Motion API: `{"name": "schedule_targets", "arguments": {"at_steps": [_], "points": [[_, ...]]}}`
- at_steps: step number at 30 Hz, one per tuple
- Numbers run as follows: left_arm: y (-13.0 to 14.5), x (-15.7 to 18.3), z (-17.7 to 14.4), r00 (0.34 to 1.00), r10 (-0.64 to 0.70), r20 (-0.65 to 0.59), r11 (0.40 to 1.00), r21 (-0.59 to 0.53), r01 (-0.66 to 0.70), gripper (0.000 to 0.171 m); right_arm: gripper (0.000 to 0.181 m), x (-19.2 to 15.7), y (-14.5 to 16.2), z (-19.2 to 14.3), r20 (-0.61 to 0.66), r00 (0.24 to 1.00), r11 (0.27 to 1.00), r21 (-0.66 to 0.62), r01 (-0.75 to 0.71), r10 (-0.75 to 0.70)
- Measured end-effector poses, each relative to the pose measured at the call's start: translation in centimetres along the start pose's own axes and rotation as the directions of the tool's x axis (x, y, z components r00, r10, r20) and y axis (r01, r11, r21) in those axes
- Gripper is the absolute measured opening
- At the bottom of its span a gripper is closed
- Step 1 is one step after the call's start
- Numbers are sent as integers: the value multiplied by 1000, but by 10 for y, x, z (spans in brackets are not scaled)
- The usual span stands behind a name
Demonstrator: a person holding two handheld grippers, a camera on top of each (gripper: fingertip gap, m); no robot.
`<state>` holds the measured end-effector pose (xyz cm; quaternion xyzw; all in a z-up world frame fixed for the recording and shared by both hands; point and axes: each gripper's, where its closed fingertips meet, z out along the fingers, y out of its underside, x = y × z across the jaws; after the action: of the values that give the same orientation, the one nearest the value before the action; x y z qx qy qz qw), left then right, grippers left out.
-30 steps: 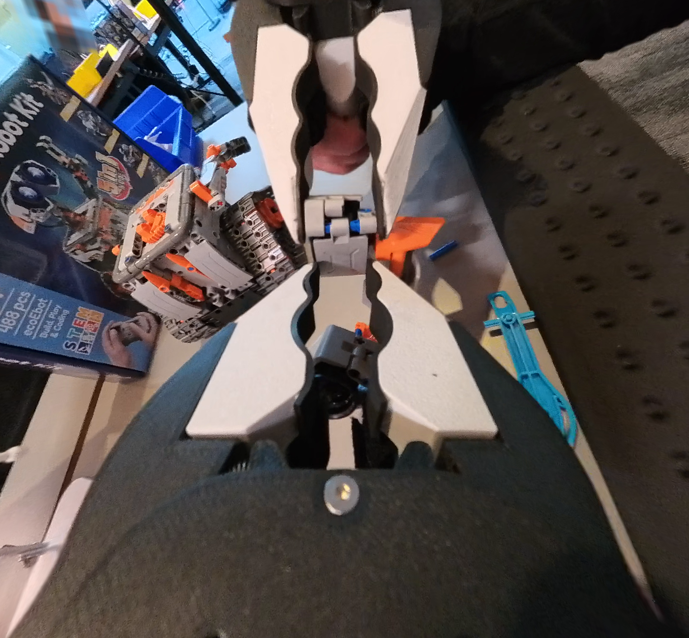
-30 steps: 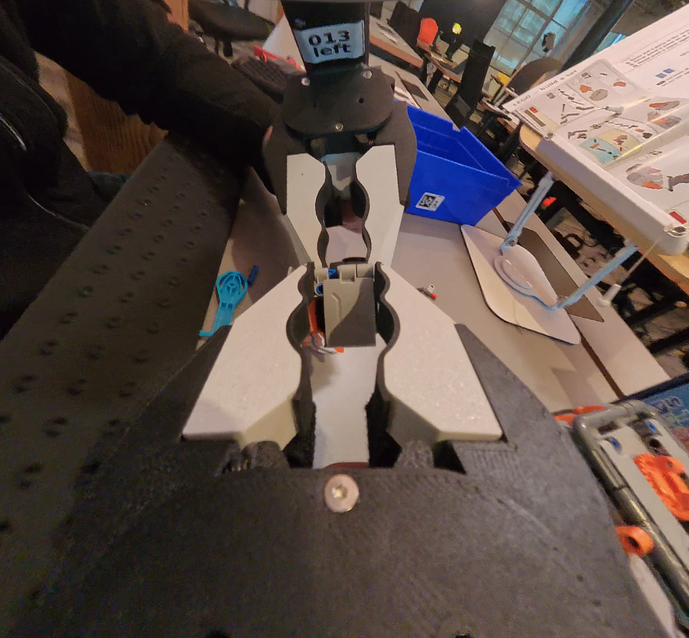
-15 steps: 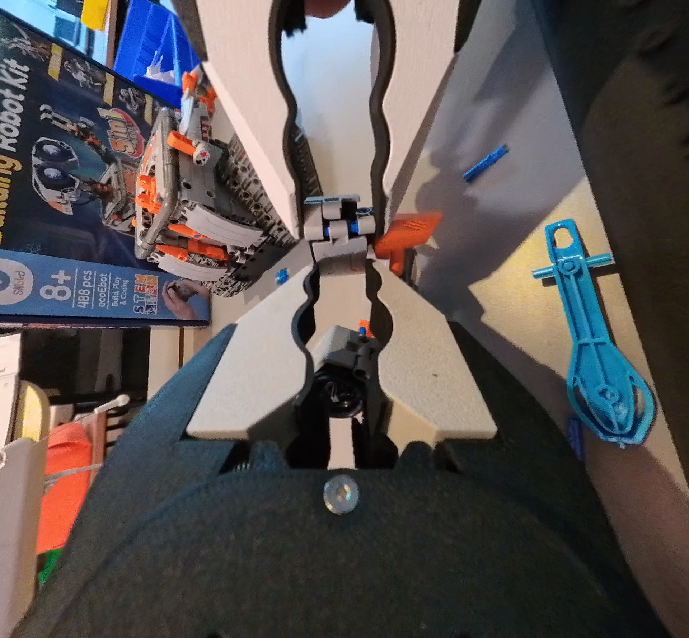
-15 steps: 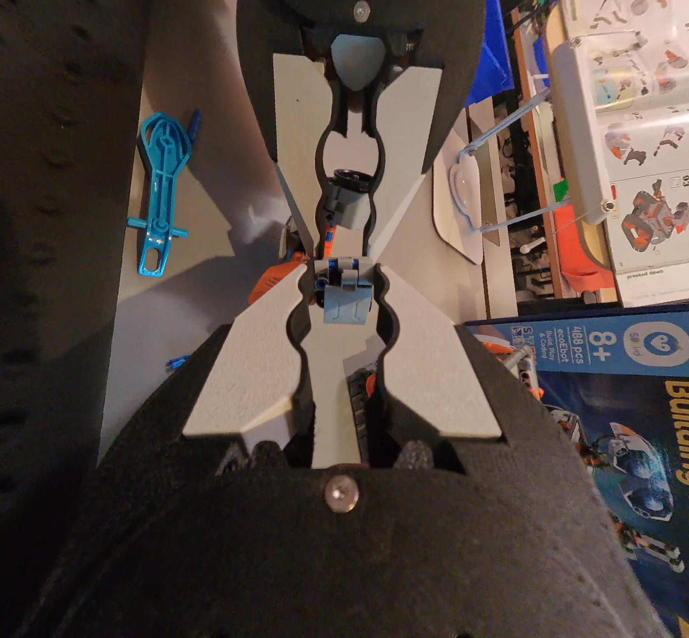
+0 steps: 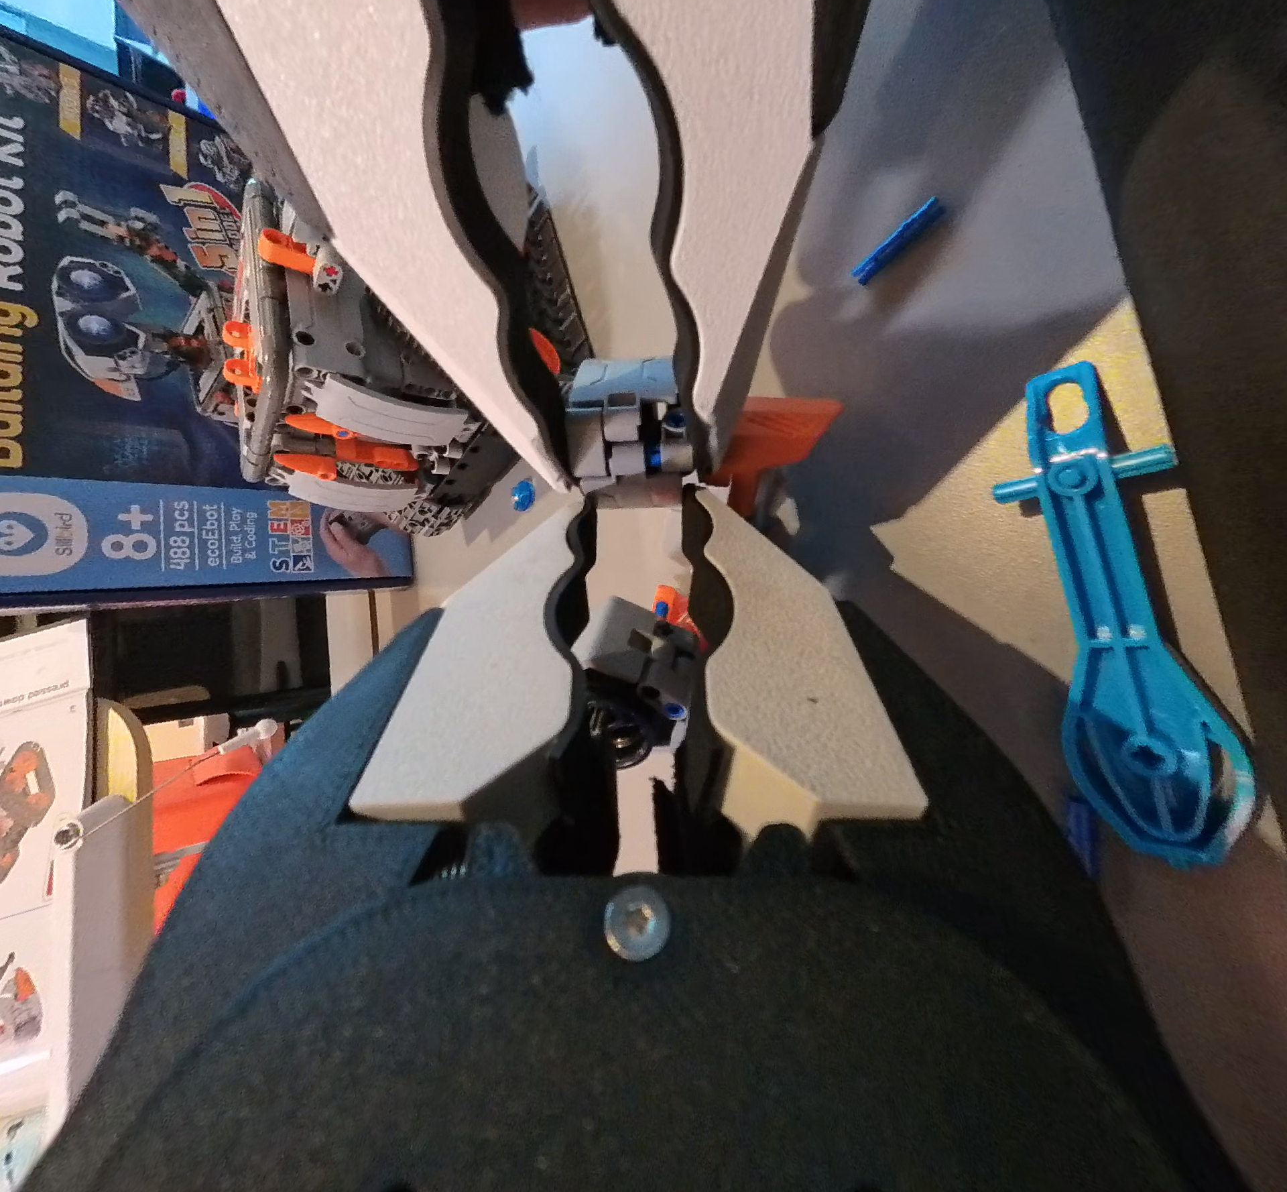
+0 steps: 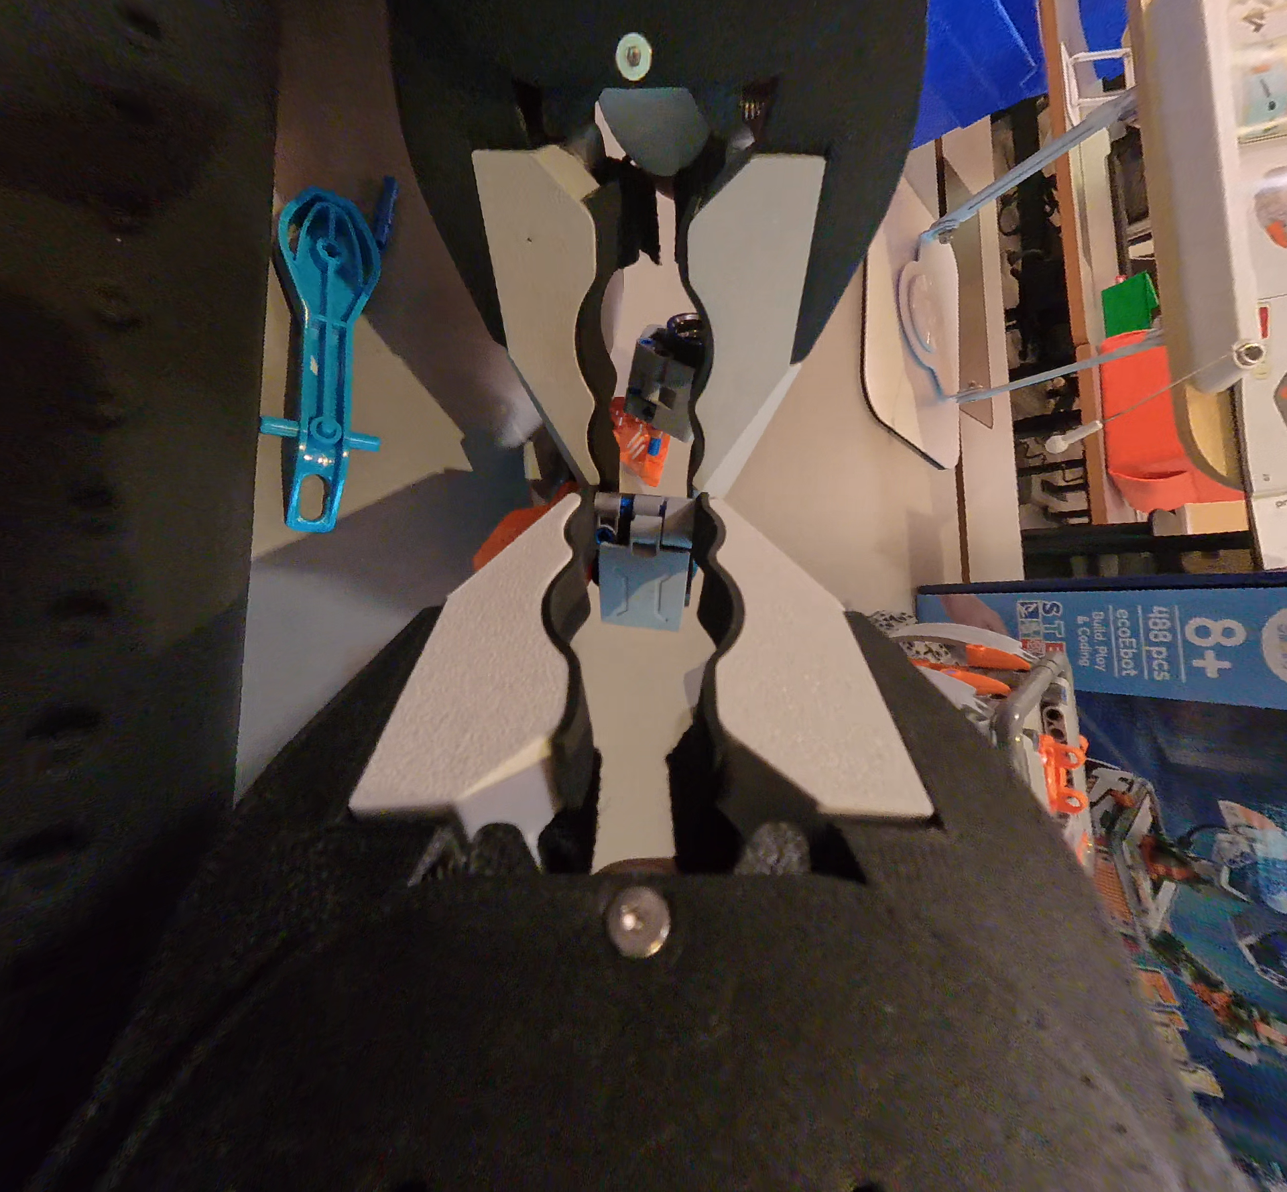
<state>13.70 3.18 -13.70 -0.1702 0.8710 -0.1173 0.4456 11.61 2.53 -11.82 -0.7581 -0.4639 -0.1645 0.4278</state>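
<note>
Right gripper [image 6: 644, 504] jaws clenched on a small grey brick piece [image 6: 641, 591], tip to tip with left gripper [image 5: 637, 497], clamped on a dark brick part [image 5: 644, 660]. Both pieces look light, rigid, likely slick plastic; flat sides seem the best hold

Two grippers meet tip to tip over the table [image 5: 926, 532]. The left gripper [image 5: 637, 518] has a motor block [image 5: 644, 660] between its fingers, farther back from the tips. The right gripper [image 6: 644, 511] has a hinged piece [image 6: 644, 566] at its tips. In the left wrist view, the model [image 5: 334, 392] lies left of the tips, on the table in front of the box [image 5: 118, 337]. The booklet [image 5: 35, 810] is at far left. The pin [image 5: 897, 240] and the tool [image 5: 1114, 615] lie right of the grippers, well apart. A flat part [image 5: 780, 437] sits just right of the tips, under them. In the right wrist view, the stand [image 6: 926, 323] is right of the left gripper.
</note>
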Motion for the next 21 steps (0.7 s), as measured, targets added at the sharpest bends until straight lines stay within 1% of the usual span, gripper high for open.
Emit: {"name": "schedule_targets", "arguments": {"at_steps": [1,4,5,9,11,13,15,18,21], "points": [[0,-1,0,1000,6,5,1000,0,-6,21,24,1,0,-1,7,1000,1000,13,-15,15],[1,-1,0,999,-27,-18,1000,-2,27,22,24,2,1,0,5,1000,1000,14,-23,23],[0,-2,-1,1000,-19,-7,1000,7,19,22,24,3,0,-2,13,999,999,32,-36,36],[-3,-8,-5,997,-69,-24,996,56,71,23,25,8,-1,-8,33,995,991,99,-95,92],[-7,-7,-7,992,-114,-59,988,101,120,23,25,8,-2,-11,55,993,985,131,-110,104],[-9,-9,-9,989,-128,-74,983,124,136,23,25,11,-4,-14,68,989,977,162,-141,132],[-10,-10,-10,983,-157,-98,976,137,170,23,26,11,-2,-15,72,989,976,168,-141,130],[-12,-7,-11,978,-165,-132,969,164,185,26,26,9,2,-14,72,992,981,159,-114,104],[-9,-14,-16,965,-215,-151,951,194,242,34,26,11,5,-16,80,989,977,162,-139,127]]}}
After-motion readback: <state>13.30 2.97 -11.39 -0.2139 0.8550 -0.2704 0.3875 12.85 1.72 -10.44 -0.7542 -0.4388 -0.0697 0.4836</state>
